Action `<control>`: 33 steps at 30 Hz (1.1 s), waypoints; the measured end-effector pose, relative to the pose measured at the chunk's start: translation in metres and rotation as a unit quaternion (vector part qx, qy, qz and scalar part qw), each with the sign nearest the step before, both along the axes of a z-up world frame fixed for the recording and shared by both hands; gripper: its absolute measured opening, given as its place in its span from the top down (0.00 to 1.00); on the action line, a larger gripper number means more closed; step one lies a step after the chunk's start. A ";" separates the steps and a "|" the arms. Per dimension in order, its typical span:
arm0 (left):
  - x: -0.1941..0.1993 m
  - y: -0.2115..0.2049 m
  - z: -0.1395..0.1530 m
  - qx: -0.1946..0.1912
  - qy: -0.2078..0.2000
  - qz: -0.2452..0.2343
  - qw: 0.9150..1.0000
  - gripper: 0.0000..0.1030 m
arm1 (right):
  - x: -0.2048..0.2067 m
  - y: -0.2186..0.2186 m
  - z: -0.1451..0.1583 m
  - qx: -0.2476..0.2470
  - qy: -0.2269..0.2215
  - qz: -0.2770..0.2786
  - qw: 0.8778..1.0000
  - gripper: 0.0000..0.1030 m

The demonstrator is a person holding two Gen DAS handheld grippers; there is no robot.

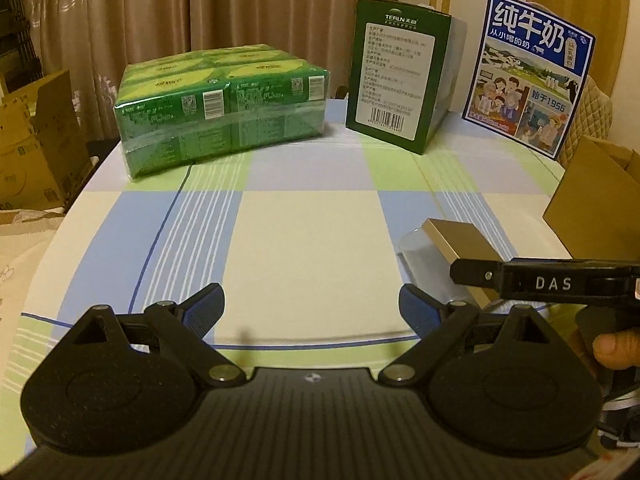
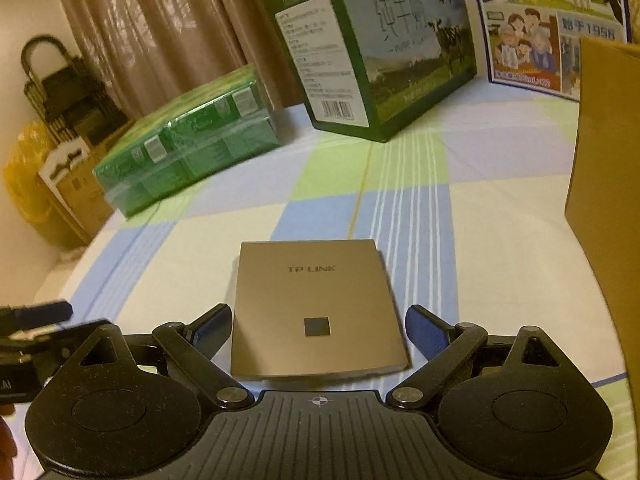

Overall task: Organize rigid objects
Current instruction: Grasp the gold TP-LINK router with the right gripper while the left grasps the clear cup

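A flat gold box marked TP-LINK (image 2: 316, 304) lies on the checked tablecloth (image 2: 500, 280). My right gripper (image 2: 320, 330) is open, and the near half of the box sits between its blue pads (image 2: 420, 332) with a small gap on each side. In the left wrist view the same gold box (image 1: 456, 240) shows at the right, partly hidden by a black bar marked DAS (image 1: 552, 284), part of the right tool. My left gripper (image 1: 312, 312) is open over bare cloth with nothing between its fingers.
At the back of the table stand a wrapped green tissue pack (image 1: 224, 112), a green milk carton box (image 1: 400, 76) and a blue milk box (image 1: 528, 72). A brown cardboard box (image 2: 608, 184) rises at the right edge. A thumb (image 1: 616, 348) shows at lower right. Curtains hang behind.
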State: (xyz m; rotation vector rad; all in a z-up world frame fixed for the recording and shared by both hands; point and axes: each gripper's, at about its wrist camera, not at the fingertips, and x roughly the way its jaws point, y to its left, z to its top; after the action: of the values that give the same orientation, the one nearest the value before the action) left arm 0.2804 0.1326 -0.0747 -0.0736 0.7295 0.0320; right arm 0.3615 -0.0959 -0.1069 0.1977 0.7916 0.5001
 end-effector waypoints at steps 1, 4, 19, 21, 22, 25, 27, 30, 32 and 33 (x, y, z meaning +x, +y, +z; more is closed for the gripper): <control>0.000 0.000 0.000 -0.001 0.001 0.000 1.000 0.11 | 0.001 0.000 0.000 0.001 -0.002 0.001 1.000 0.12; 0.000 -0.001 0.000 -0.003 0.002 -0.004 1.000 0.11 | 0.002 -0.003 -0.001 0.017 0.001 -0.001 1.000 0.12; 0.001 -0.007 -0.002 -0.008 0.002 -0.023 1.000 0.11 | -0.023 -0.008 0.004 -0.124 -0.052 -0.021 0.991 0.19; 0.001 -0.007 -0.003 -0.010 0.002 -0.025 1.000 0.11 | -0.024 -0.005 0.002 -0.131 -0.053 -0.006 0.990 0.19; 0.001 -0.007 -0.004 -0.012 0.003 -0.025 1.000 0.11 | -0.027 -0.004 0.002 -0.123 -0.053 0.004 0.991 0.19; 0.002 -0.007 -0.005 -0.023 0.003 -0.031 0.999 0.11 | -0.038 0.003 0.003 -0.101 -0.058 0.042 0.992 0.19; 0.002 -0.011 -0.006 -0.022 0.001 -0.039 0.999 0.11 | -0.046 0.006 0.004 -0.099 -0.061 0.050 0.992 0.19; 0.005 -0.021 -0.010 -0.022 0.001 -0.052 0.998 0.11 | -0.054 0.002 0.005 -0.107 -0.061 0.032 0.992 0.19; 0.010 -0.025 -0.014 -0.037 0.008 -0.053 0.998 0.12 | -0.060 -0.003 0.004 -0.114 -0.062 0.023 0.991 0.19; 0.012 -0.028 -0.016 -0.052 0.011 -0.053 0.997 0.14 | -0.063 -0.005 0.002 -0.119 -0.062 0.017 0.991 0.19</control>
State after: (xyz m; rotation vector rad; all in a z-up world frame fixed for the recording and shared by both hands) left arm 0.2929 0.1048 -0.0910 -0.1345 0.7566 -0.1061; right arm 0.2981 -0.1013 -0.1044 -0.0672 0.7272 0.4407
